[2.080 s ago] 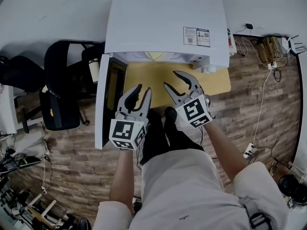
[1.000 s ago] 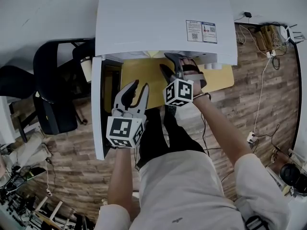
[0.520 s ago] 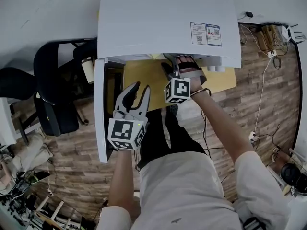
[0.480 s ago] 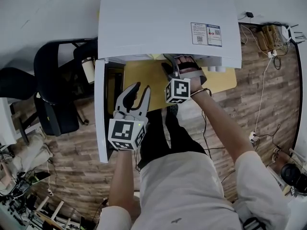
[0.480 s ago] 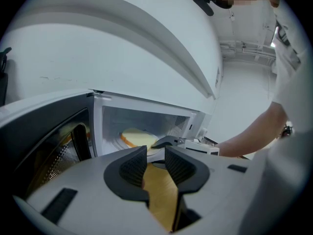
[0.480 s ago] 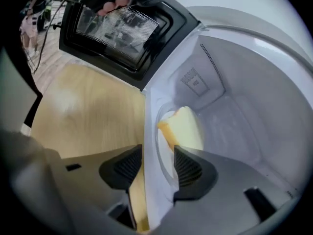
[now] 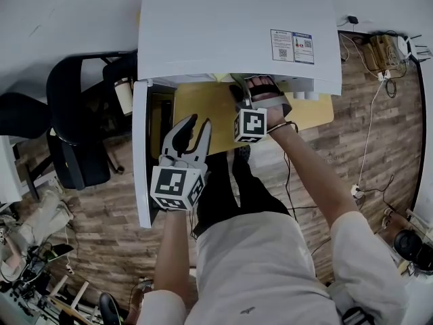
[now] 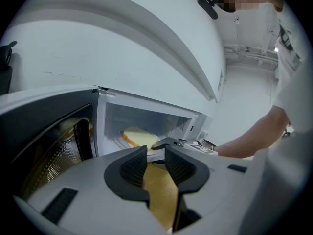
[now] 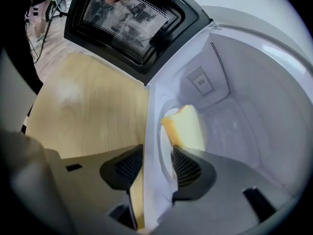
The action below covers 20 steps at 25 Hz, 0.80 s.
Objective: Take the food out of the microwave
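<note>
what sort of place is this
Probably an office or lab corner, not a kitchen: a microwave on a wooden table, black office chairs beside it, cables across the floor.

I wear a white short-sleeved shirt (image 7: 270, 269). Below its hem my trousers (image 7: 223, 191) are black, and past its sleeves my arms are bare. A dark strap (image 7: 261, 83) crosses my right hand (image 7: 268, 99), with a thin band (image 7: 280, 126) at the wrist. My left claw (image 7: 201, 122) has a pale grey shell, black ribbed pads (image 8: 133, 166) and small dark slots (image 8: 59, 202). Its cube (image 7: 177, 187) carries black-and-white square markers. My right claw (image 9: 157, 166) is built alike, with its own marker cube (image 7: 252, 125); its jaws have just been closing a little, with nothing pressed between their pads.
</note>
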Tool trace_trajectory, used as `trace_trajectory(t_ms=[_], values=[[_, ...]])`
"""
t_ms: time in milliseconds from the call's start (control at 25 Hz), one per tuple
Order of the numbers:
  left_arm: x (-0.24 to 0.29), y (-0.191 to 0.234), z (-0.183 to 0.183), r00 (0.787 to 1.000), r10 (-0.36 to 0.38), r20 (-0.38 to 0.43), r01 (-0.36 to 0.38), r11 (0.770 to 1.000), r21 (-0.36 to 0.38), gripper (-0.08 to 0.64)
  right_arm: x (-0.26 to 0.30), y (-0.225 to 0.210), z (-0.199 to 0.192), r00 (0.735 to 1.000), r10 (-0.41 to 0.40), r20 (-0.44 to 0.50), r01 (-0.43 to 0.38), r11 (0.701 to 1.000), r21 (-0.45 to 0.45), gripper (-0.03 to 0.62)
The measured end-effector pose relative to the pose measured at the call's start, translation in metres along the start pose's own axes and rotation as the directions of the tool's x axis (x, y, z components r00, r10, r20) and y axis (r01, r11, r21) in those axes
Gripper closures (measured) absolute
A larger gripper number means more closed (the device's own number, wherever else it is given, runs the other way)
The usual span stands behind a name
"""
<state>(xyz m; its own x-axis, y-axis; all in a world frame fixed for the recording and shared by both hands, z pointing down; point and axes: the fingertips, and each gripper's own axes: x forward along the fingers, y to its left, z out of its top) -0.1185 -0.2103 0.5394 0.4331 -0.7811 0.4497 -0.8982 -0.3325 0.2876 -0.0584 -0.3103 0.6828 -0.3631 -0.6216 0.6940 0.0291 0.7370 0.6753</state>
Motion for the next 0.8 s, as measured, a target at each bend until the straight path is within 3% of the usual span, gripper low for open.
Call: trace_trajectory(t_ms=[480, 800], values=[[-0.007, -0.005, -0.005, 1.000, 0.017, 0.001, -0.017, 1.000, -0.007, 0.453, -0.013, 0.006, -0.001, 0.998, -0.059, -0.003, 0.059, 0.998, 0.001, 0.442], [-0.011, -0.008, -0.010, 1.000, 0.028, -0.007, -0.028, 1.000, -0.010, 0.453, -0.014, -0.003, -0.003, 0.993, -0.119, -0.007, 0.119, 0.993, -0.013, 0.526]])
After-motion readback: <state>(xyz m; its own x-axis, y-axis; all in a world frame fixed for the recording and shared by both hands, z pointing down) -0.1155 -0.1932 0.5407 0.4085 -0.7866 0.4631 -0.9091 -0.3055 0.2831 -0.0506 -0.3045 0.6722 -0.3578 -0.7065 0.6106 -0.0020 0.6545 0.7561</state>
